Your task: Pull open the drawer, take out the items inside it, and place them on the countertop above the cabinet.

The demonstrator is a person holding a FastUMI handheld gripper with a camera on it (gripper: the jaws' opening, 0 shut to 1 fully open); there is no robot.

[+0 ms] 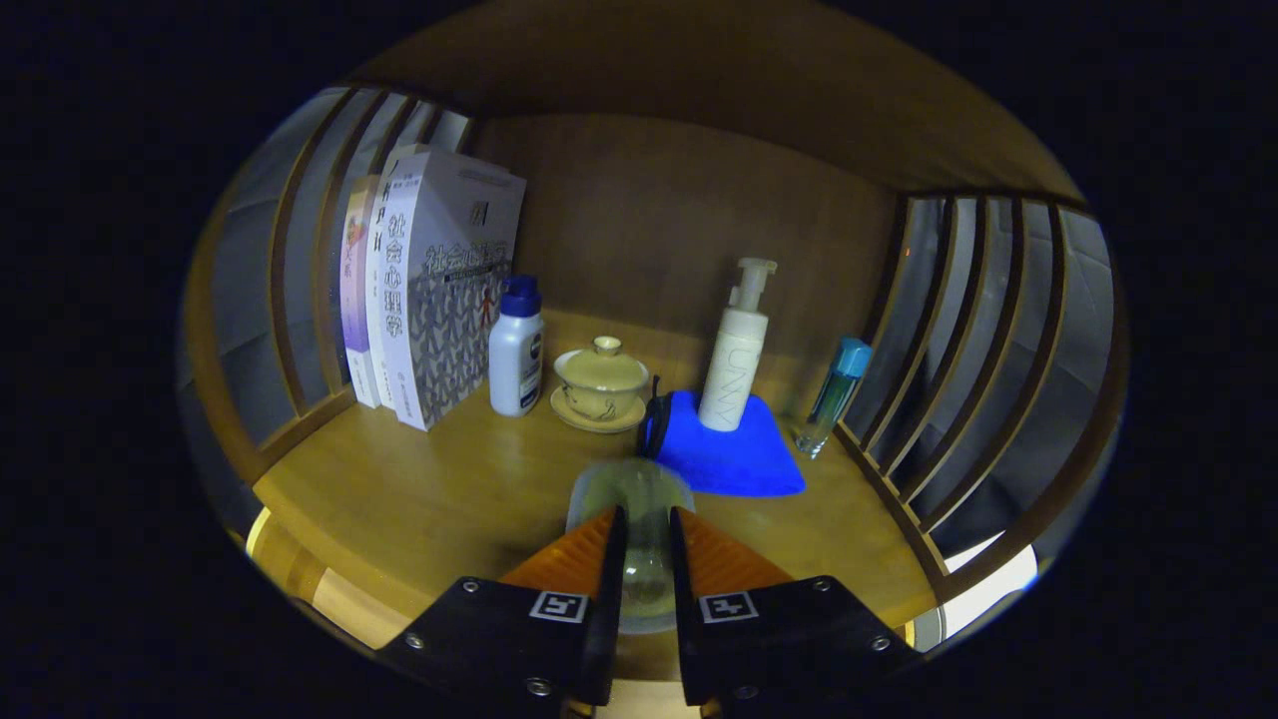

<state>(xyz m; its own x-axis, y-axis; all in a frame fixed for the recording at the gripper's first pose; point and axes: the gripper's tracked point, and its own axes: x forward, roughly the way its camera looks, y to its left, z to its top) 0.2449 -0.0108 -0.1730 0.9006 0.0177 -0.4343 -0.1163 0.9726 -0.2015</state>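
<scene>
My gripper is shut on a clear glass vessel, whose body sticks out ahead of the fingers while its narrow part sits pinched between them. It hovers over the front part of the wooden countertop. I cannot tell whether the glass touches the wood. The drawer is hidden below.
On the countertop stand books at the back left, a white bottle with a blue cap, a lidded tea bowl on a saucer, a white pump bottle on a blue cloth, and a slim teal-capped bottle. Slatted side walls close both ends.
</scene>
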